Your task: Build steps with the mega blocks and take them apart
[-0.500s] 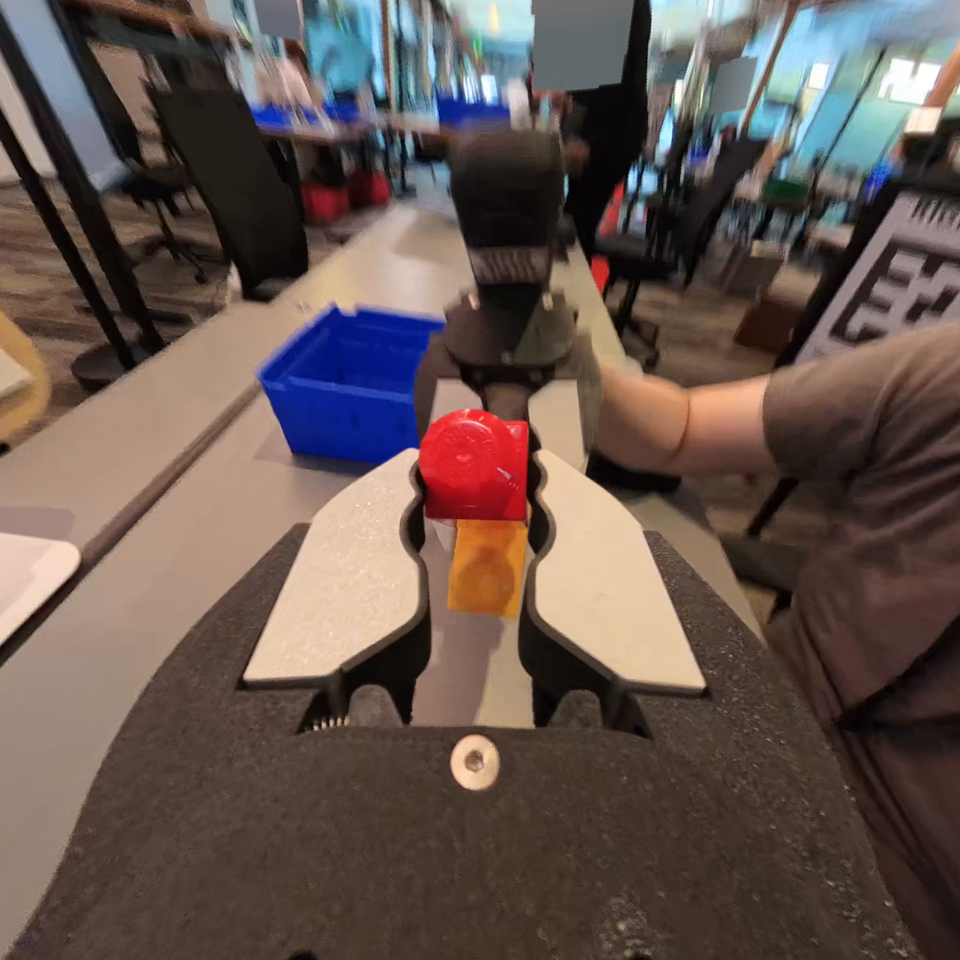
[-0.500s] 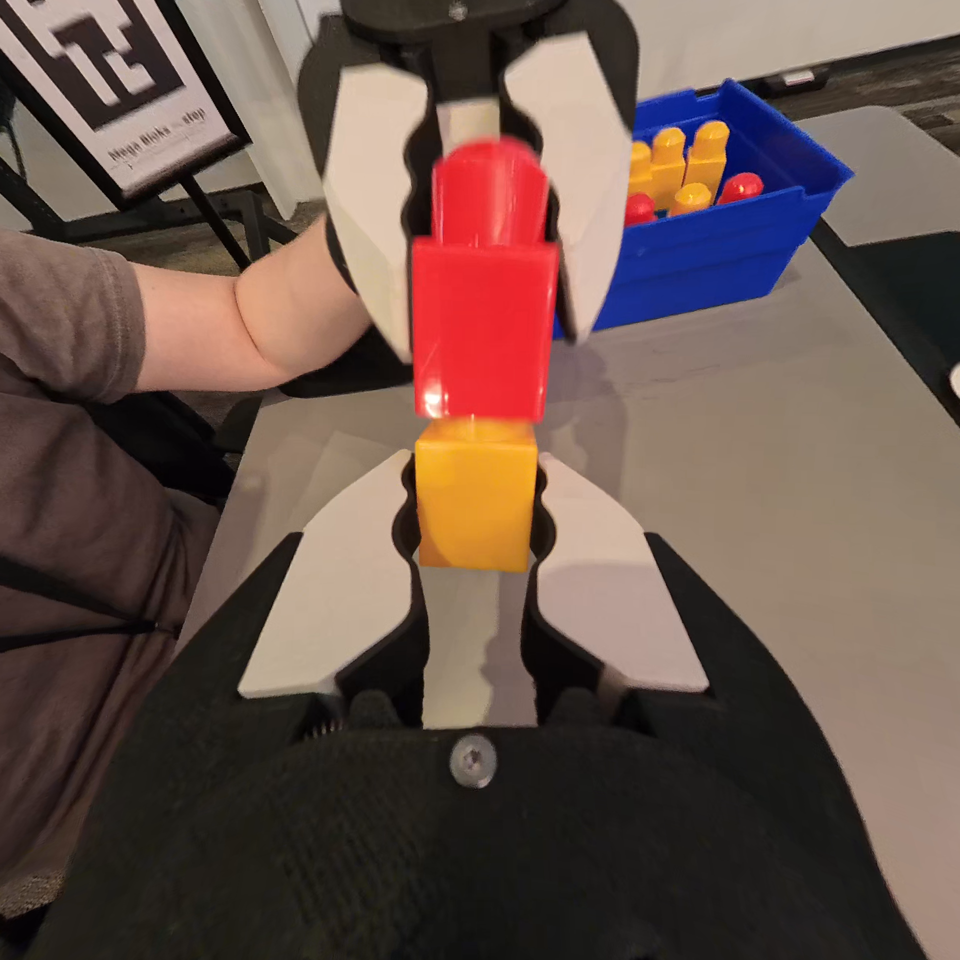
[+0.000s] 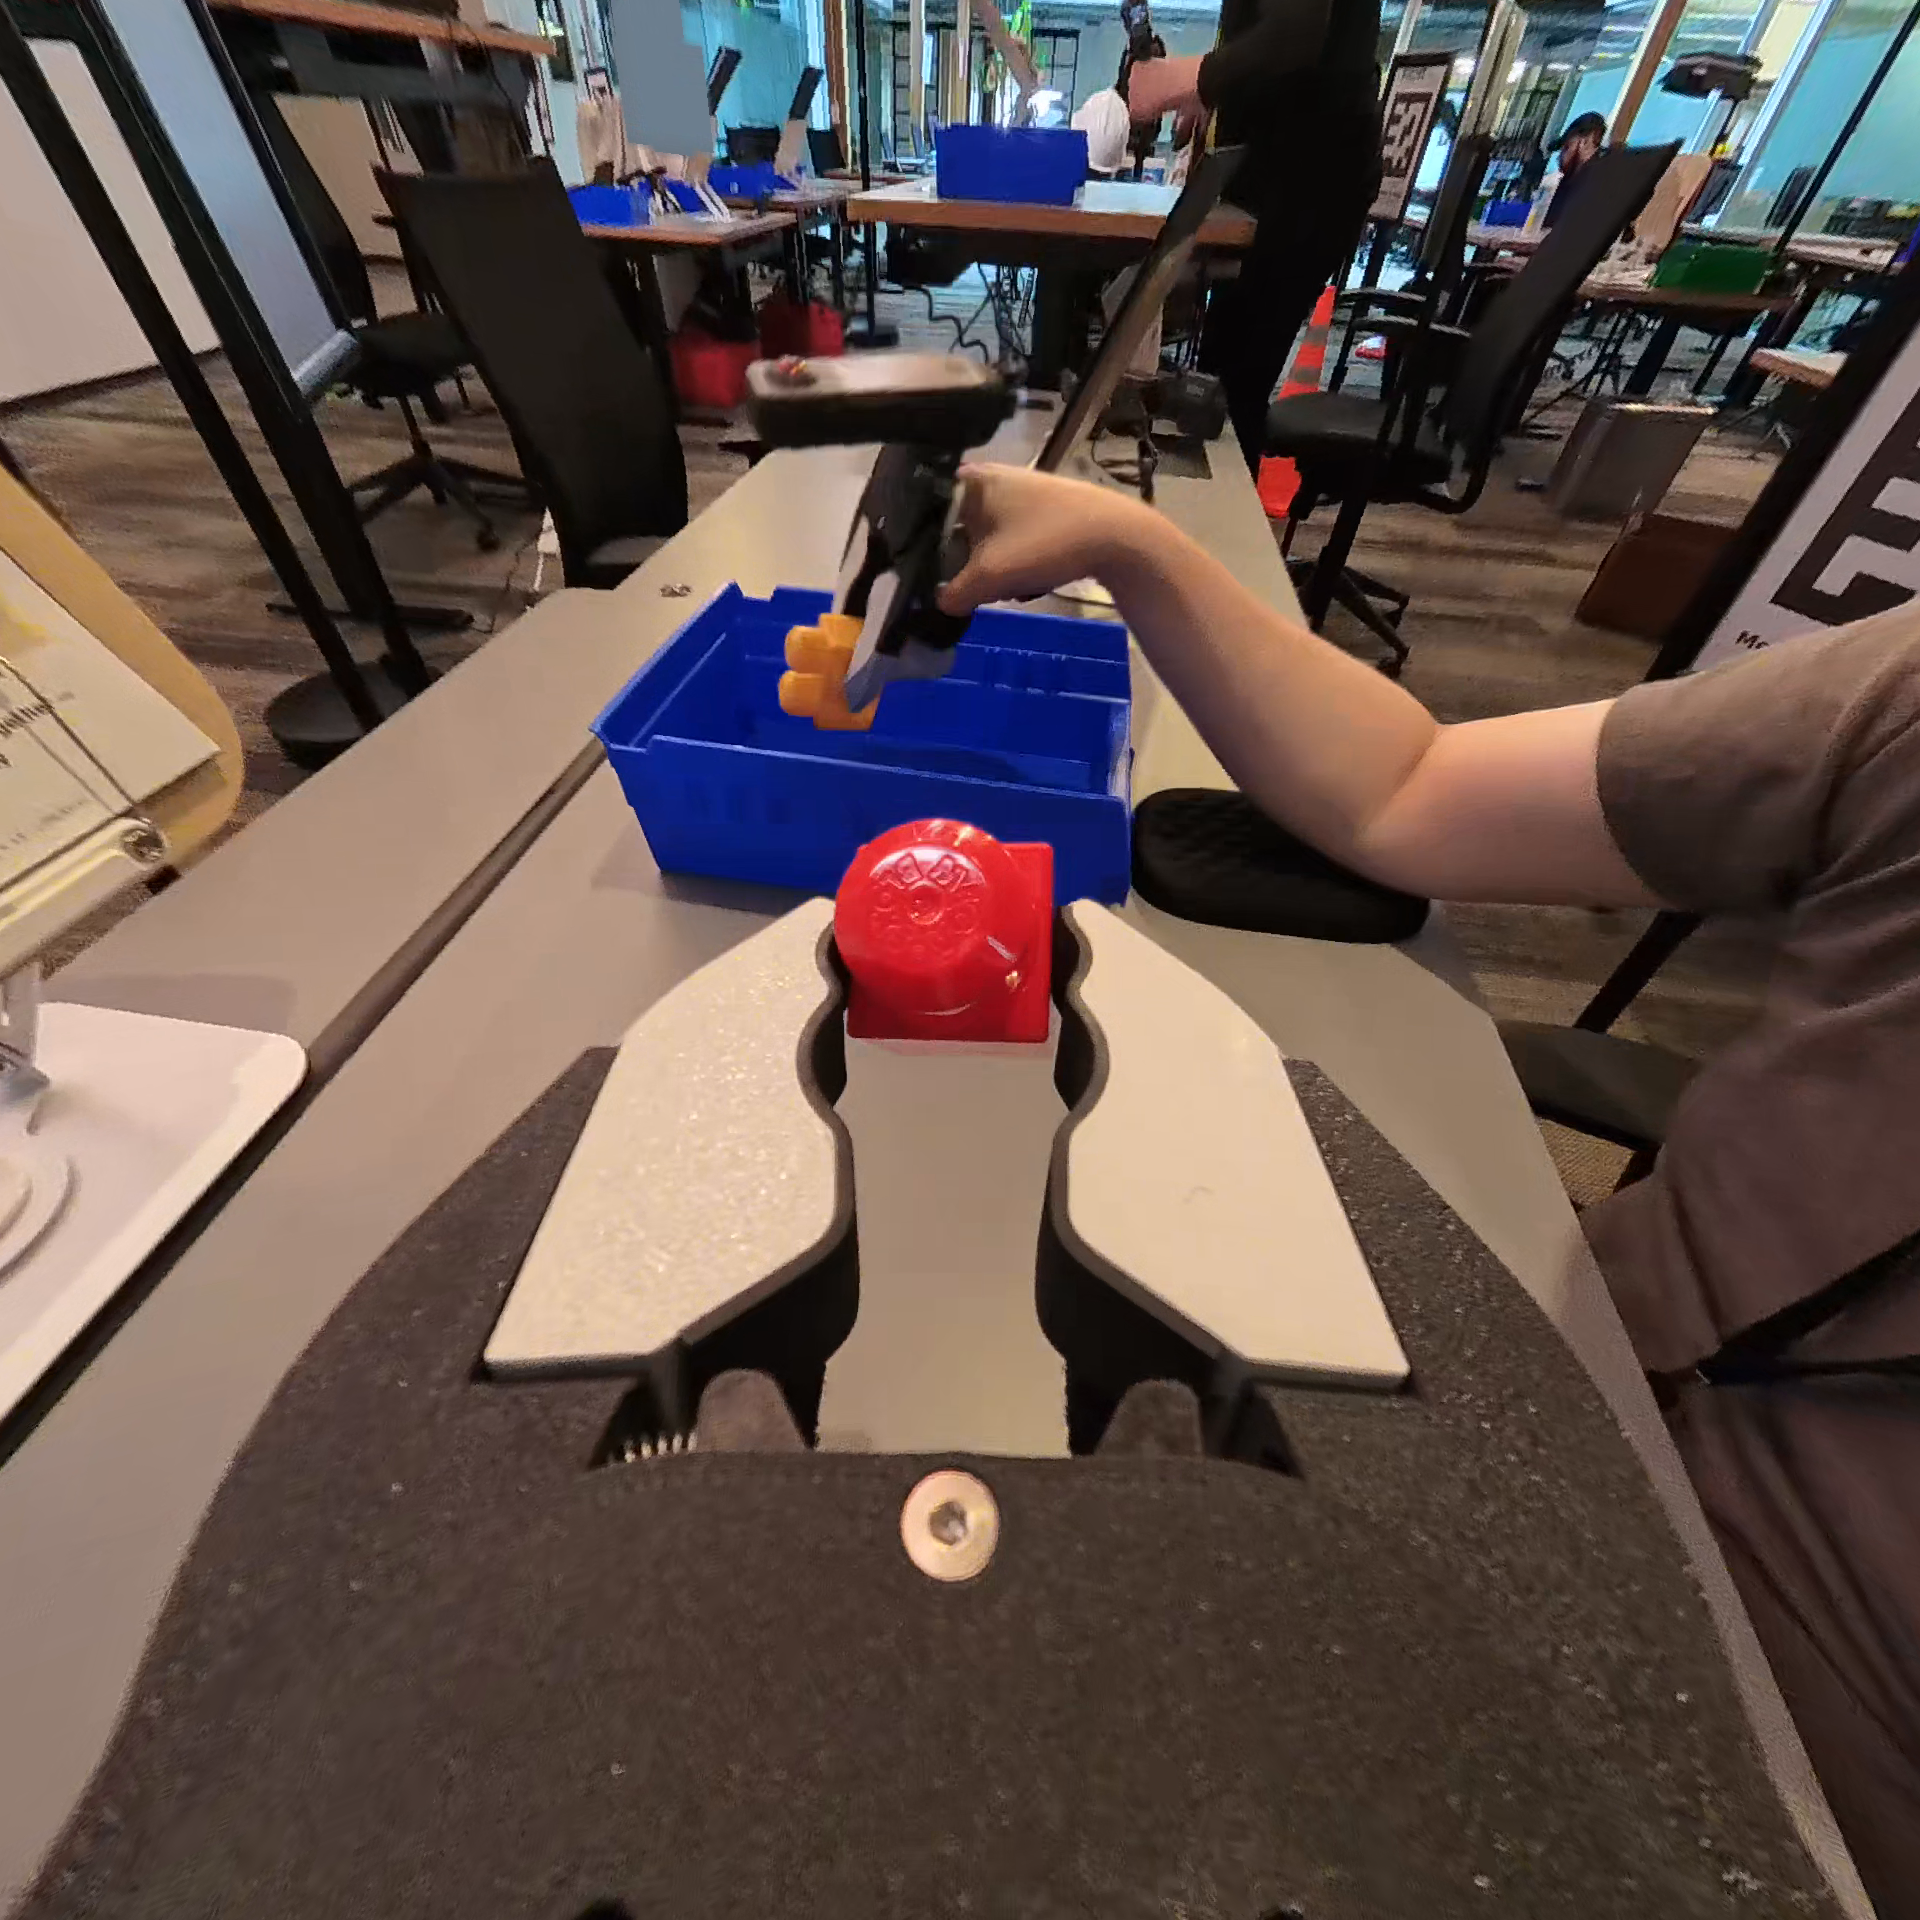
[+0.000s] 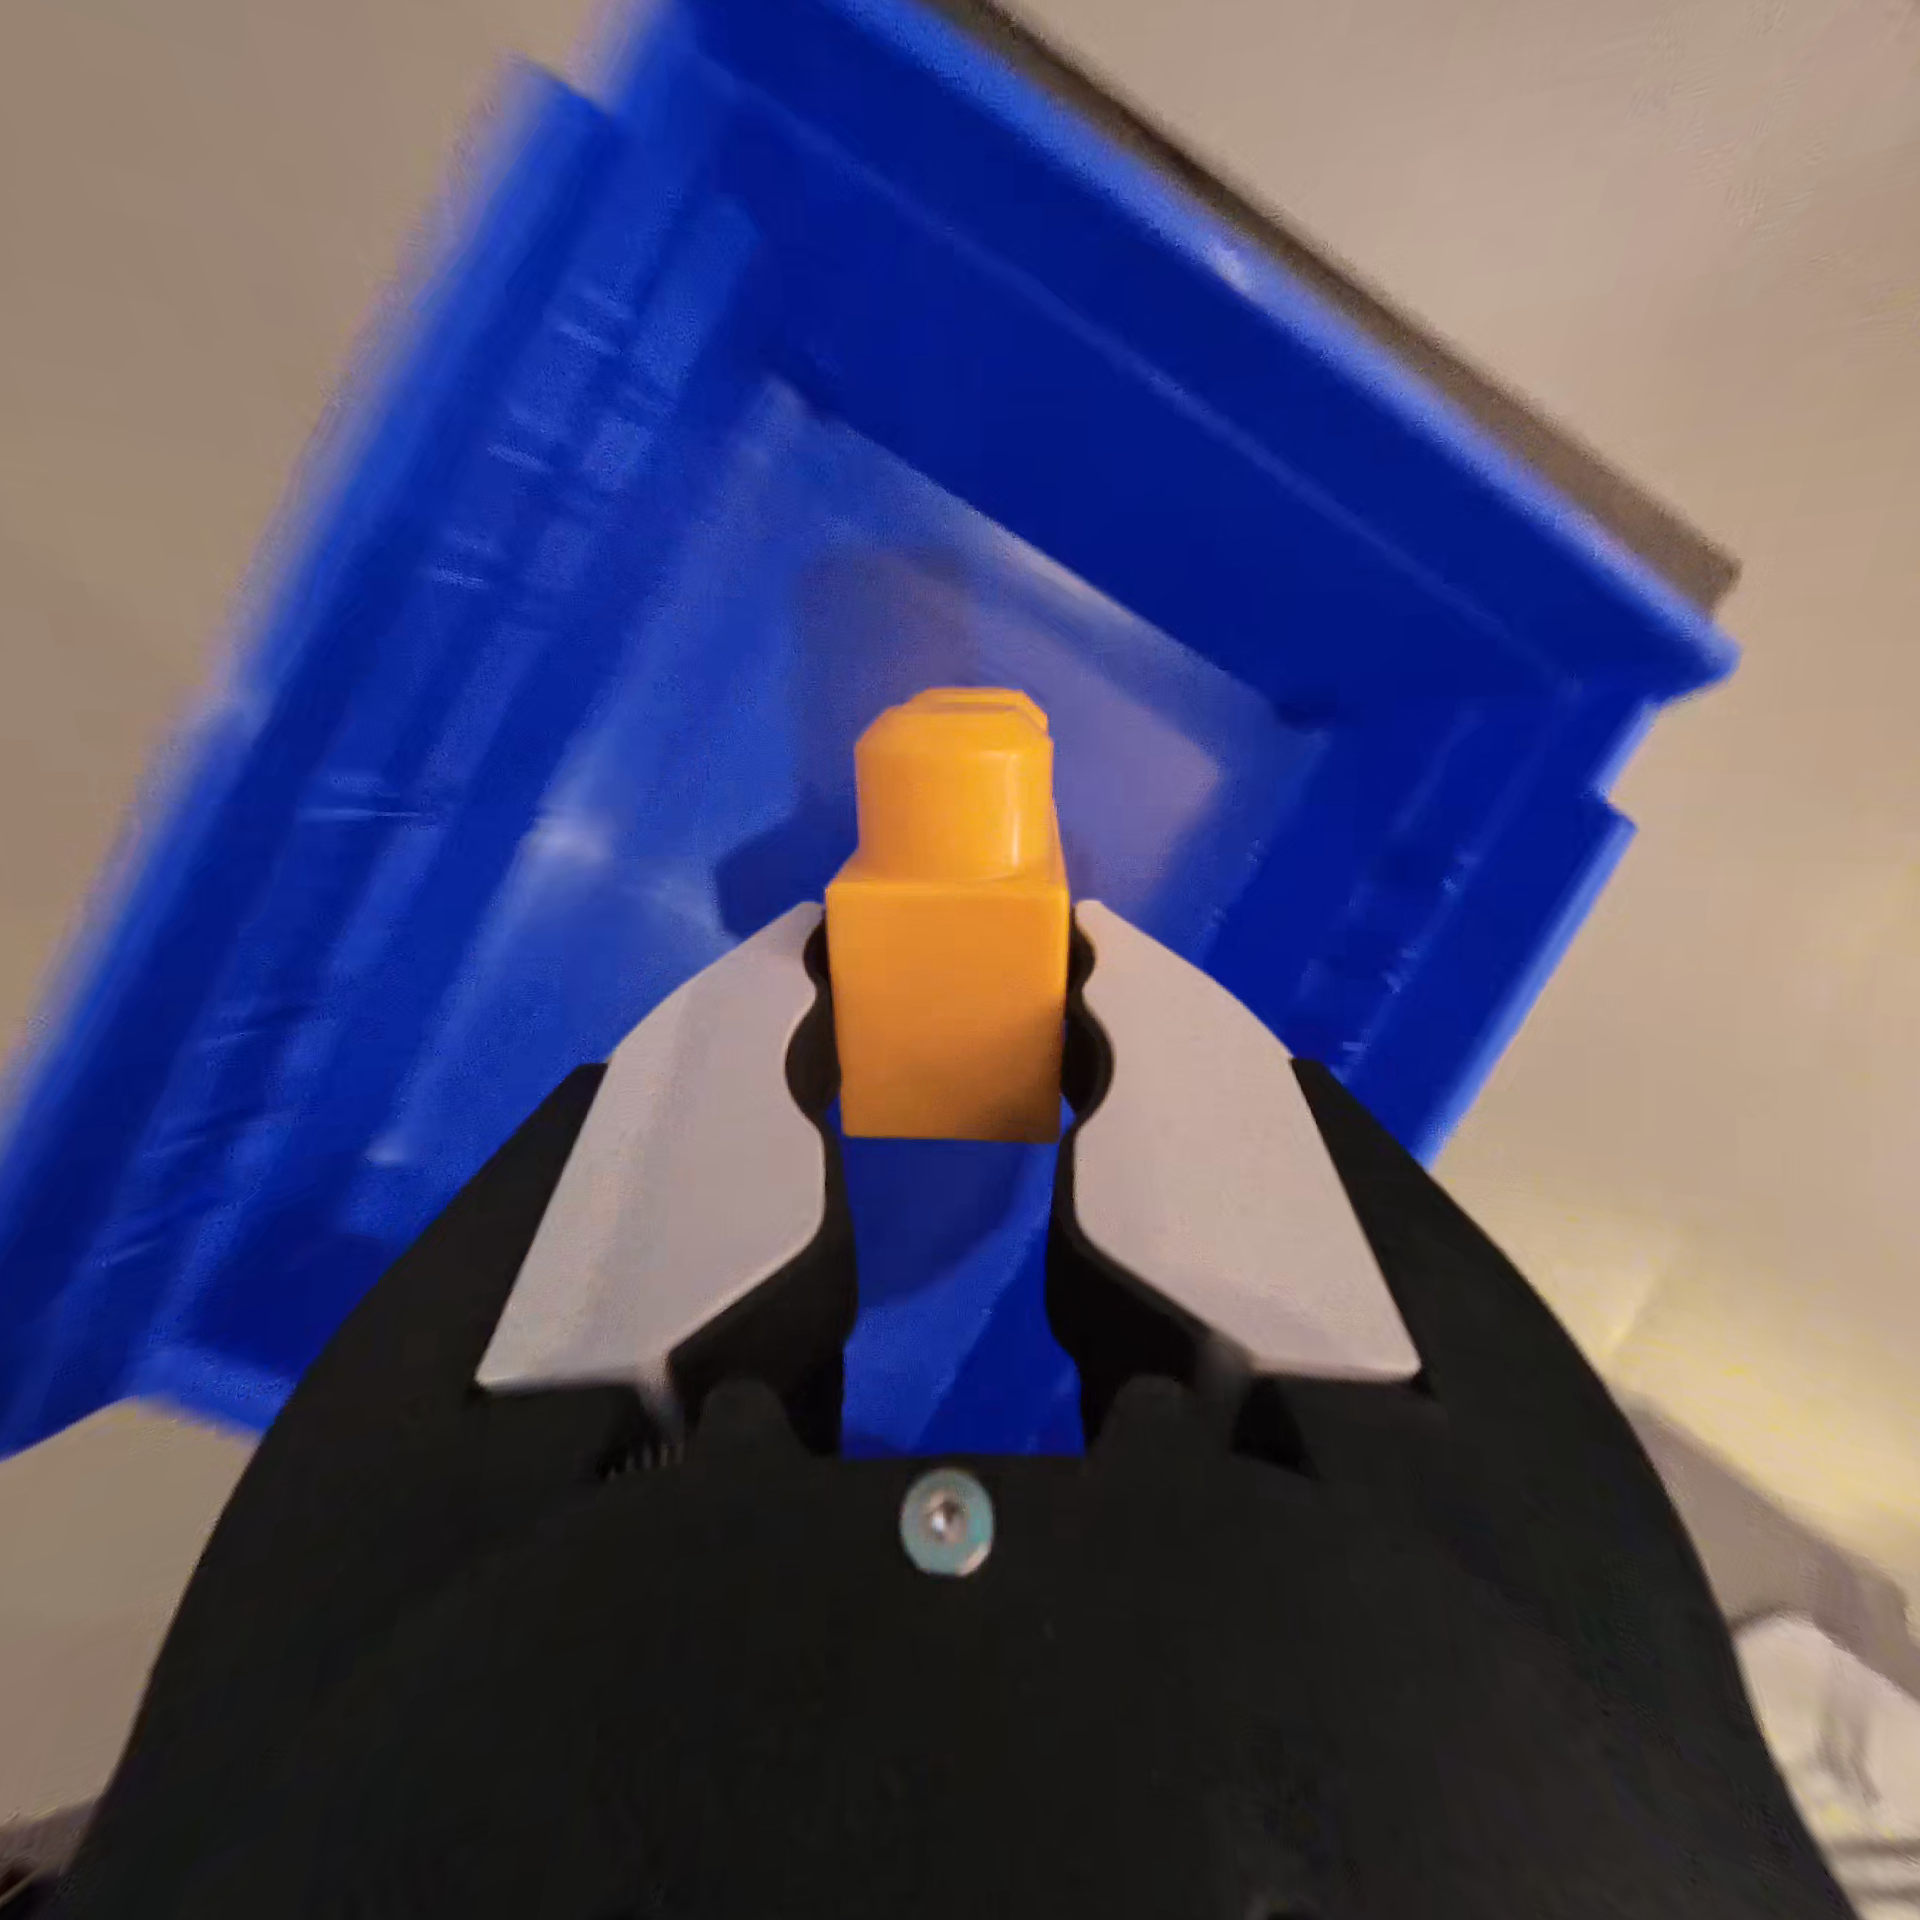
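My right tongs (image 4: 948,997) grip the orange block (image 4: 948,997) over the blue bin (image 4: 1143,343) at twelve o'clock — poised for deposit; left tongs (image 3: 943,961) clamp the red block (image 3: 943,930) — awaiting its turn.

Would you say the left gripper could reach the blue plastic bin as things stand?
Probably yes. The blue plastic bin sits just ahead of the left gripper with bare table between, though its fingers are shut on a red block, and the right gripper hovers over the bin.
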Available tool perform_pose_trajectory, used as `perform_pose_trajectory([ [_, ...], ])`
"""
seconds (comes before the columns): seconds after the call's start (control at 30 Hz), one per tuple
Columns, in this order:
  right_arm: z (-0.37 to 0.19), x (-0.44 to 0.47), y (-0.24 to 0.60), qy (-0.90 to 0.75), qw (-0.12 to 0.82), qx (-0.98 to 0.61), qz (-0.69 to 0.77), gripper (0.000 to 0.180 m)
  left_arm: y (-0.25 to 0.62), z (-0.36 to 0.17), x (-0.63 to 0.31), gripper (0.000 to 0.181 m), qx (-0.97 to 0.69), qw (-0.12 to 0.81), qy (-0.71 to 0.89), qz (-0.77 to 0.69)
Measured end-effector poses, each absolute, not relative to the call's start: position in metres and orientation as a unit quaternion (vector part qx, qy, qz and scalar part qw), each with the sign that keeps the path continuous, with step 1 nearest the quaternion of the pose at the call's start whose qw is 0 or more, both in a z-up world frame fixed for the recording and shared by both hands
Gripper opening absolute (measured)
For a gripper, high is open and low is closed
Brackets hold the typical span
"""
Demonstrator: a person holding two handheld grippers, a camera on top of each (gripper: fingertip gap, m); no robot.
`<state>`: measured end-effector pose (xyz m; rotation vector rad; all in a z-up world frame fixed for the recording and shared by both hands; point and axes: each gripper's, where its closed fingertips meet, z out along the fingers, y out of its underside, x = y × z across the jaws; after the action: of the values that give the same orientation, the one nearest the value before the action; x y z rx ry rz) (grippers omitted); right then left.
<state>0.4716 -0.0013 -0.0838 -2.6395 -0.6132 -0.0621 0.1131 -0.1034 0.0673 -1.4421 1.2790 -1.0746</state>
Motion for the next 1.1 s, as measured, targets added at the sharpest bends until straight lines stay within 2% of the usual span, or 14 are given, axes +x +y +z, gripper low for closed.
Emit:
perform_pose_trajectory([
  [0.17, -0.126, 0.48, 0.005, -0.242, 0.154, -0.957, -0.039, 0.042, -0.101, 0.056, 0.125, 0.037, -0.602, 0.42, 0.496, -0.464],
  [0.33, -0.101, 0.477, -0.003, -0.25, 0.158, -0.953, -0.071, 0.045, -0.095, 0.049, 0.129, 0.037, -0.616, 0.405, 0.476, -0.479],
  [0.4, -0.063, 0.463, -0.003, -0.266, 0.215, -0.934, -0.105, 0.044, -0.095, 0.05, 0.13, 0.037, -0.621, 0.394, 0.464, -0.494],
  [0.5, 0.011, 0.373, 0.002, -0.374, 0.403, -0.832, -0.072, 0.044, -0.093, 0.051, 0.131, 0.037, -0.63, 0.379, 0.436, -0.52],
  [0.57, 0.053, 0.287, -0.02, -0.471, 0.534, -0.702, -0.011, 0.054, -0.091, 0.057, 0.134, 0.037, -0.629, 0.375, 0.398, -0.552],
  [0.63, 0.075, 0.215, -0.061, -0.537, 0.62, -0.571, 0.046, 0.067, -0.087, 0.066, 0.136, 0.037, -0.619, 0.376, 0.348, -0.595],
  [0.7, 0.077, 0.171, -0.09, -0.562, 0.657, -0.499, 0.057, 0.069, -0.087, 0.073, 0.137, 0.037, -0.602, 0.375, 0.317, -0.63],
  [0.9, 0.065, 0.131, -0.098, -0.534, 0.692, -0.486, 0.024, 0.068, -0.099, 0.079, 0.148, 0.037, -0.585, 0.37, 0.313, -0.65],
  [0.97, 0.067, 0.134, -0.095, -0.527, 0.701, -0.481, 0.003, 0.039, -0.104, 0.076, 0.153, 0.037, -0.591, 0.354, 0.321, -0.649],
  [1.1, 0.091, 0.162, -0.092, -0.525, 0.704, -0.477, -0.016, 0.036, -0.104, 0.095, 0.135, 0.041, -0.581, 0.354, 0.325, -0.657],
])
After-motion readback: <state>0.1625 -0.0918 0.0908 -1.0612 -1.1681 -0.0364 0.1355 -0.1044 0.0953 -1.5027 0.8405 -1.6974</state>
